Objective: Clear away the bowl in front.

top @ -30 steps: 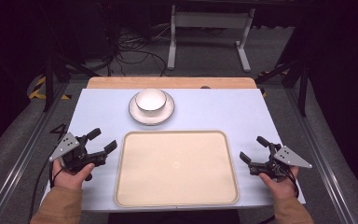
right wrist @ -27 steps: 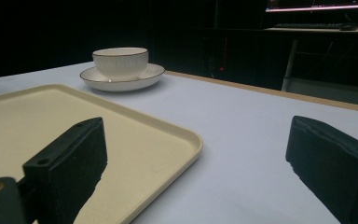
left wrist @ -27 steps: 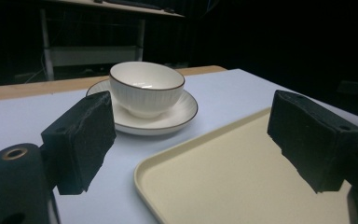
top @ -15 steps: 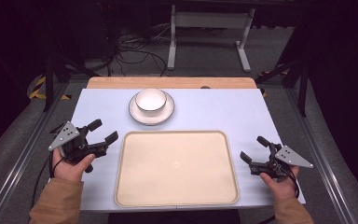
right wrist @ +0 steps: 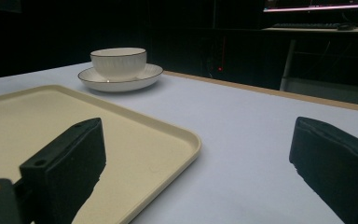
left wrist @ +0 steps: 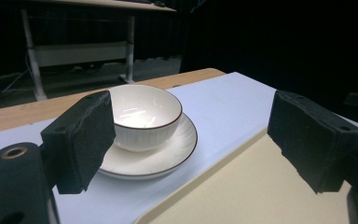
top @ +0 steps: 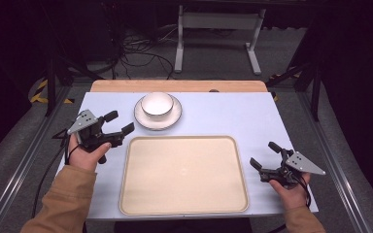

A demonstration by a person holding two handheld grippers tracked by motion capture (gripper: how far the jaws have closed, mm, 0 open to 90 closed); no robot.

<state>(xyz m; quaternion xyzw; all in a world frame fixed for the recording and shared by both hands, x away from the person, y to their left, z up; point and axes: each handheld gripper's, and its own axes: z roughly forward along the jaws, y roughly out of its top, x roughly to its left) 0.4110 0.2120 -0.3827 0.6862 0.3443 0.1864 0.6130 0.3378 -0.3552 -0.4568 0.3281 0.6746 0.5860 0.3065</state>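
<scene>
A white bowl sits in a white saucer at the back middle of the pale blue table. In front of them lies a wide beige tray with nothing on it. My left gripper hovers left of the tray's far left corner, open, its jaws pointing toward the bowl and saucer a short way ahead. My right gripper rests low at the tray's right edge, open with nothing between its jaws; its view shows the tray and the bowl farther off.
A wooden strip runs along the table's far edge. Metal rails flank the table on both sides. Beyond it are a white table frame and loose cables on the floor.
My left gripper has risen and moved forward and right, from beside the tray's left edge toward the bowl. Its jaws stay open. The right gripper has not moved.
</scene>
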